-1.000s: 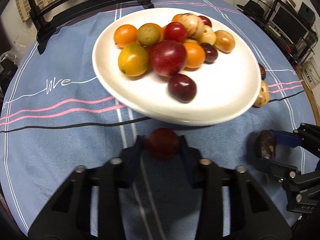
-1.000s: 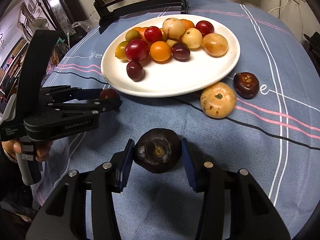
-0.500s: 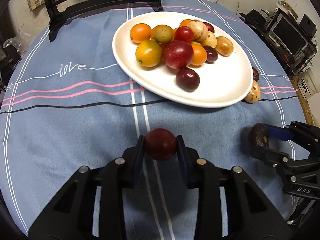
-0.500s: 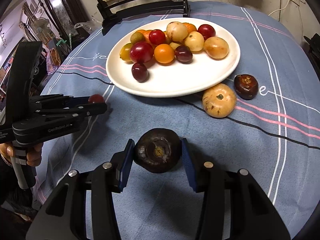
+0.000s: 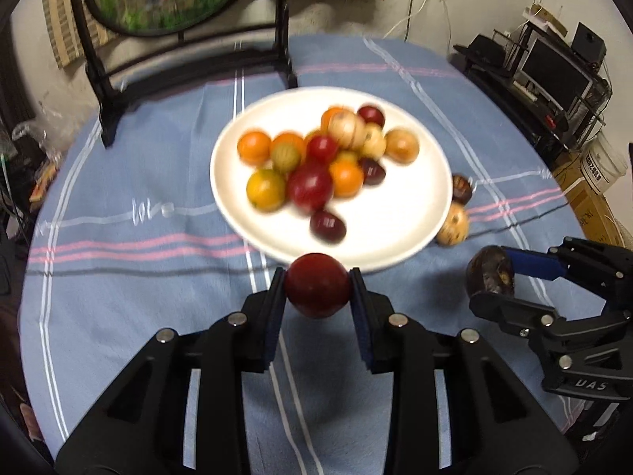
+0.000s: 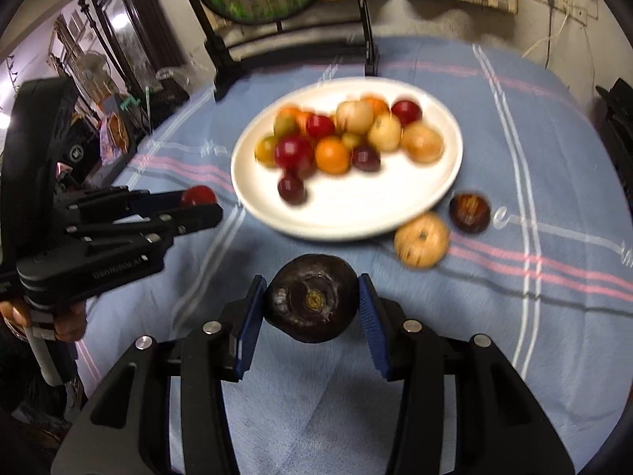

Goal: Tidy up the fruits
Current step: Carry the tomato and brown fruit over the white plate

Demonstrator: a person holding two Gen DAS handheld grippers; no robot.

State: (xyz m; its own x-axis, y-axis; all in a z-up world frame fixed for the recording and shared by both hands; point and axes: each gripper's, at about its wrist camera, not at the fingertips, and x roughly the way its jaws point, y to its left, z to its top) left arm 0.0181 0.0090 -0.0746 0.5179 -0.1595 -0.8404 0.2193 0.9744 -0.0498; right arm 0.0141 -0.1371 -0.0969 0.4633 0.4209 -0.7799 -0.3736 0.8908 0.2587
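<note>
Both grippers have risen clear of the tablecloth [image 5: 138,277], left gripper [image 5: 317,292] pinching the red fruit [image 5: 317,291], right gripper [image 6: 312,303] pinching the dark fruit [image 6: 312,303]; carry each level over the far plate [image 6: 395,209], releasing low on bare rim.

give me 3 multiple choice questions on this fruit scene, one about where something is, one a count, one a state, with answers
1. Where is the tan fruit lying?
A. on the cloth beside the white plate
B. on the plate among the others
C. in the right gripper

2. How many fruits lie loose on the cloth beside the plate?
A. none
B. two
C. five

3. What is the left gripper doing?
A. standing open and empty
B. shut on a red fruit
C. shut on the plate's rim

Answers:
1. A, it rests on the blue tablecloth just off the plate's rim.
2. B, only the tan fruit and a dark brown fruit next to it lie there.
3. B, both pads press the red fruit's sides.
</note>
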